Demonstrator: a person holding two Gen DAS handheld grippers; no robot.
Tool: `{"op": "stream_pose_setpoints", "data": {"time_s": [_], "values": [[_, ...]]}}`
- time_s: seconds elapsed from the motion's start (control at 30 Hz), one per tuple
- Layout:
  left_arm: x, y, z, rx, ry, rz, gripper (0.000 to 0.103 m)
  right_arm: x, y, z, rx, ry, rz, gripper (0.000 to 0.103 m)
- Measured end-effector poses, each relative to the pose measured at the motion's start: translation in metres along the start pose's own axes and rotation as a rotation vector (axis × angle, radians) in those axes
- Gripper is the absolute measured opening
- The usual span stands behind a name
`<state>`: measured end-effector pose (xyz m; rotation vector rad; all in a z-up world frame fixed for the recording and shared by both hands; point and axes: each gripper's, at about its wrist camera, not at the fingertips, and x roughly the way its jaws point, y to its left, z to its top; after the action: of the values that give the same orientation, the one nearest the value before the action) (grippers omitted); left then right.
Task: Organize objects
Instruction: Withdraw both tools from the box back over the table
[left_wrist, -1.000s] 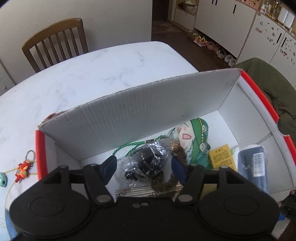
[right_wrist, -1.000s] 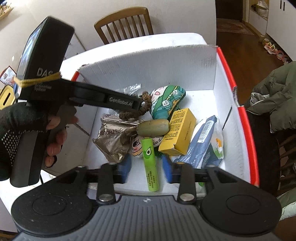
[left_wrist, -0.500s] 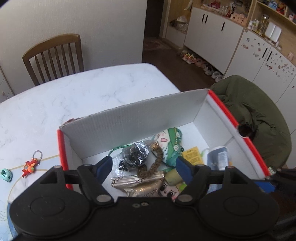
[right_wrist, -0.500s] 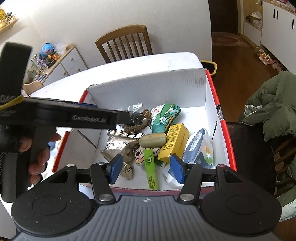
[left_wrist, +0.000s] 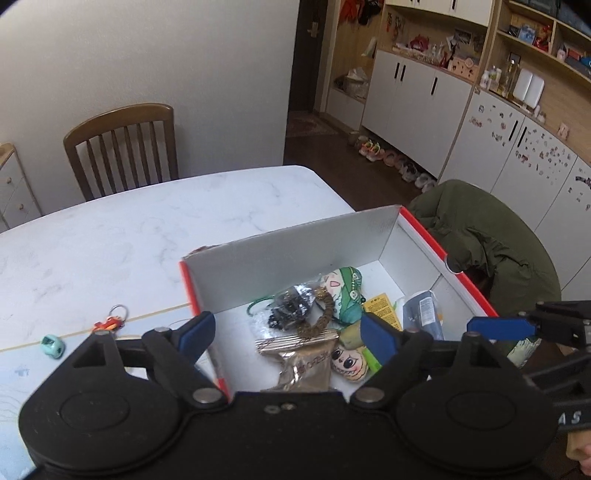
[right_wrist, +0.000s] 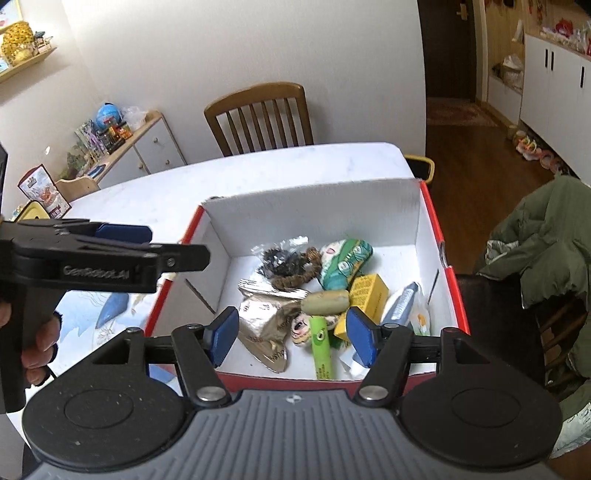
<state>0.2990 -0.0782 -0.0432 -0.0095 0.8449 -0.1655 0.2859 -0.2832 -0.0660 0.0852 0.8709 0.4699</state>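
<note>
White marble table (left_wrist: 129, 240) is carrying a red box (right_wrist: 432, 221) of small things; both the left gripper (left_wrist: 286, 330) and right gripper (right_wrist: 291, 332) are hovering above it, jaws apart, gripping nothing.

- A red-edged white cardboard box (right_wrist: 428, 221) sits open on the table.
- Inside lie a silver foil packet (right_wrist: 264, 314), a green plush doll (right_wrist: 341, 260), a yellow carton (right_wrist: 369, 293), a lime tube (right_wrist: 320, 347) — all heaped loosely together.
- A red keychain (left_wrist: 110, 322) lies outside, left of the box.
</note>
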Motion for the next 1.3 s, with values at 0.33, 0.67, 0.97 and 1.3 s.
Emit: {"op": "stream_pose_setpoints", "data": {"time_s": [0.33,0.67,0.97,1.3], "values": [[-0.037,0.032,-0.019,-0.017,-0.043,0.001,0.097,-0.011,0.03,-0.002,0.008,-0.059,0.015,0.08],[-0.062,0.089,-0.036,-0.091,-0.065,0.004,0.102,-0.007,0.081,-0.006,0.037,-0.102,0.049,0.087],[-0.074,0.146,-0.056,-0.148,-0.09,0.009,0.103,0.009,0.138,-0.009,0.013,-0.122,0.031,0.087],[-0.065,0.211,-0.071,-0.17,-0.086,0.072,0.103,0.047,0.194,-0.005,-0.019,-0.085,0.016,0.087]]}}
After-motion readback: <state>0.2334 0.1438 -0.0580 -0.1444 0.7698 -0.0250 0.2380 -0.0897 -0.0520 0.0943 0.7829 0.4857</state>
